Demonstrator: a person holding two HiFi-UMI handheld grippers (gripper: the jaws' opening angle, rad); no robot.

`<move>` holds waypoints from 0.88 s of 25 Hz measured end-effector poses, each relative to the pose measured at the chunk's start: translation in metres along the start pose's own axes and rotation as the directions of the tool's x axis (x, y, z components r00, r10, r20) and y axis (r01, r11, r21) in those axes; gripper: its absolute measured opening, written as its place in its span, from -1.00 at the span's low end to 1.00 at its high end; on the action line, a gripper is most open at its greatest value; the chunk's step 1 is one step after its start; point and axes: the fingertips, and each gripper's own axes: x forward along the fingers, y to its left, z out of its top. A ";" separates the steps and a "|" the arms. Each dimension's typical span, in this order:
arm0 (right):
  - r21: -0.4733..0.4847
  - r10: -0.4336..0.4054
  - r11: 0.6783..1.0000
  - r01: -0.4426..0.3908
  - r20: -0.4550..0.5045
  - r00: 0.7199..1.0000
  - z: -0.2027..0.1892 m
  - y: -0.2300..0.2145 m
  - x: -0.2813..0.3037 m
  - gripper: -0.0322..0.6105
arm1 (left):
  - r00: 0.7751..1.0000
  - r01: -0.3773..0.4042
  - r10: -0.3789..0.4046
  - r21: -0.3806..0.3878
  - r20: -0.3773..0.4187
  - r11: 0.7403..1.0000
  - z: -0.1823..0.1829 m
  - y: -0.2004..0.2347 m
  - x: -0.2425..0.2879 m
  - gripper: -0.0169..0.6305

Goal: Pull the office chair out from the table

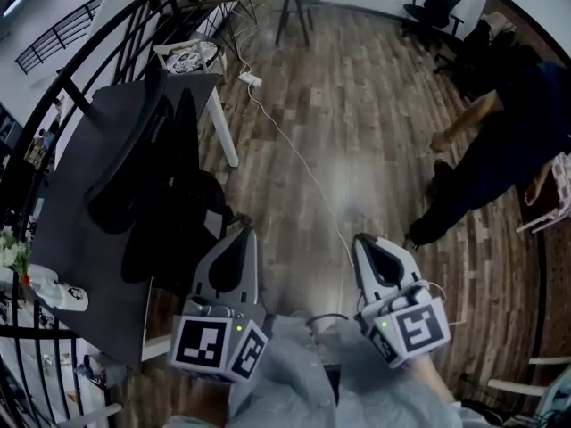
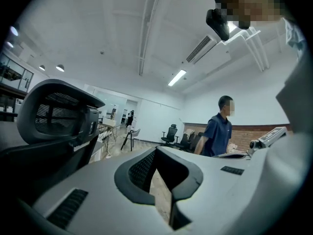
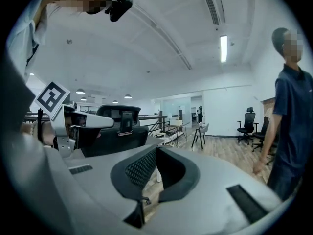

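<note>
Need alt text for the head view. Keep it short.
The left gripper and right gripper, both shut and empty, are held low over a wooden floor. A black office chair stands at a dark table on the left; a person in dark clothes stands at right.

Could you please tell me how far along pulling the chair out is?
Nothing looks done: the office chair sits tucked against the table. In hand: the left tongs and right tongs are shut and empty, neither gripping the chair. Left to do: take hold of the chair and pull it clear.
</note>
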 end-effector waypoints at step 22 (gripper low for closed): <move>-0.114 0.435 0.893 -0.435 -0.027 0.900 0.034 0.045 0.160 -0.89 | 0.858 -0.510 0.507 0.023 0.089 0.860 0.024 0.105 -0.030 -0.91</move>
